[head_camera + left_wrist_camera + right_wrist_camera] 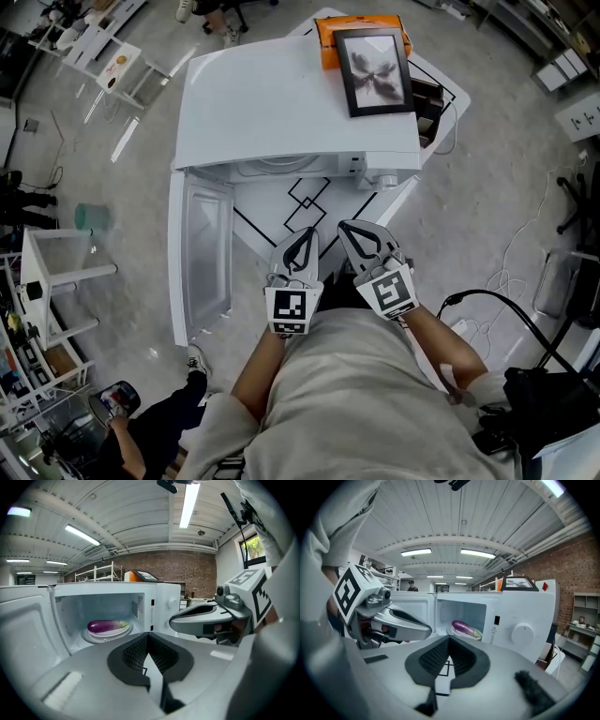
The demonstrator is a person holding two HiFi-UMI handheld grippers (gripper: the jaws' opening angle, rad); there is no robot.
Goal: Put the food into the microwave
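Observation:
A purple eggplant (105,626) lies on a white plate (112,633) inside the open white microwave (281,103). The right gripper view shows the same eggplant (463,628) in the cavity. The microwave door (202,262) hangs open to the left. My left gripper (302,234) and right gripper (361,230) sit side by side close to my body, in front of the microwave and apart from it. Both are shut with nothing between the jaws, as seen at the left gripper (147,637) and the right gripper (449,639).
A framed picture (375,70) and an orange box (328,37) rest on the microwave's top. The white table (309,197) has black line markings. A white shelf (56,272) stands left, cables (506,309) lie right, and another person (131,441) is at the lower left.

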